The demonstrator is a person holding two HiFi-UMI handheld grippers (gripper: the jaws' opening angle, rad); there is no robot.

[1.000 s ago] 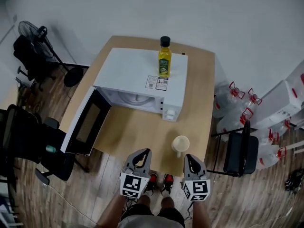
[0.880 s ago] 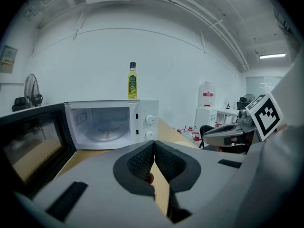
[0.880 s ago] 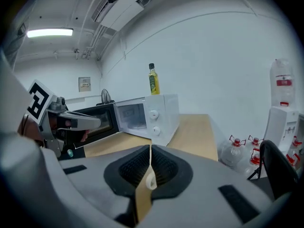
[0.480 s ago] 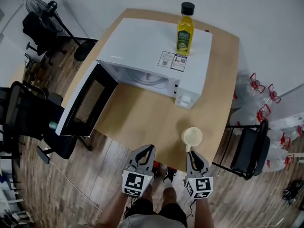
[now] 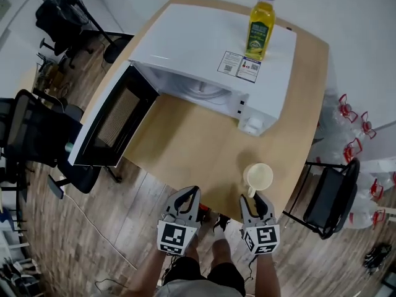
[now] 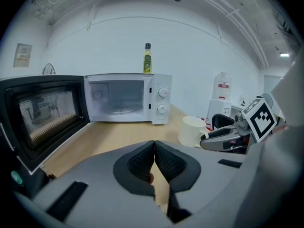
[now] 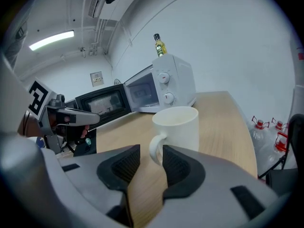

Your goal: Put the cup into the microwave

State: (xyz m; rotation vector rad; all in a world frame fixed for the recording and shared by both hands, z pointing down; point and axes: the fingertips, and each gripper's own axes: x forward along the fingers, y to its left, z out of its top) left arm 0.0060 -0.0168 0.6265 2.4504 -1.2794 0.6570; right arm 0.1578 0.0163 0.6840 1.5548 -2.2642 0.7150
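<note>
Cup (image 5: 258,177), cream-coloured, stands upright near the front edge of the desk (image 5: 185,150), to the right of the microwave (image 5: 198,48), whose door hangs open. Our right tongs (image 7: 151,161) have just sprung wide apart; the cup's handle lines up with the gap, not yet gripped. Our left tongs (image 6: 154,151) are pressed together, empty. Both sit nearer the cup than a second ago, so we judge that gripping the handle comes next.
</note>
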